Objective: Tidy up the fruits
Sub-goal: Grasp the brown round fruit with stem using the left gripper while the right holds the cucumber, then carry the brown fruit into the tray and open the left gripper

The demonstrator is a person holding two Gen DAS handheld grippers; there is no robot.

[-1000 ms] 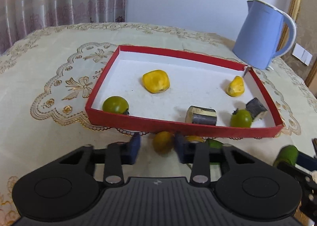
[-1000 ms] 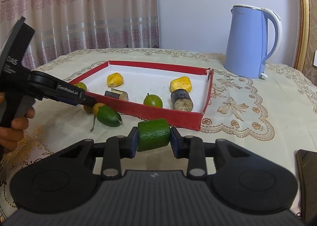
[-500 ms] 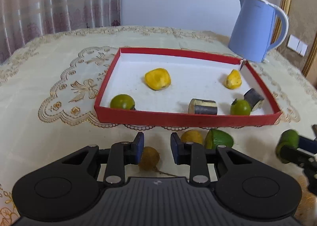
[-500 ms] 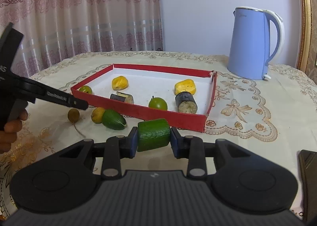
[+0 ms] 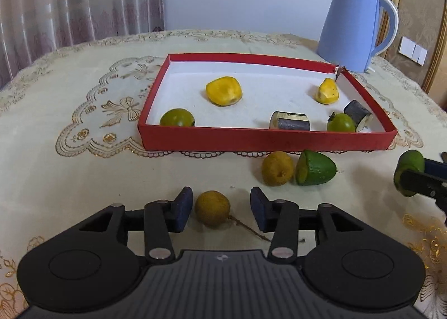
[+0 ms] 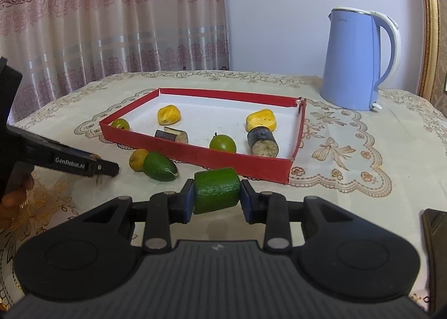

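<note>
Since a second ago my left gripper pulls back, fingers apart around the brown fruit on the table; it could roll off, while the right gripper clamps the green chunk short of the red tray.

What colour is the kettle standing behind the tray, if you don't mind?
The kettle is light blue with a white handle, clearest in the right wrist view.

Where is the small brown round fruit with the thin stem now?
In the left wrist view, the brown round fruit lies on the tablecloth between the open left gripper's fingers, outside the red tray.
</note>
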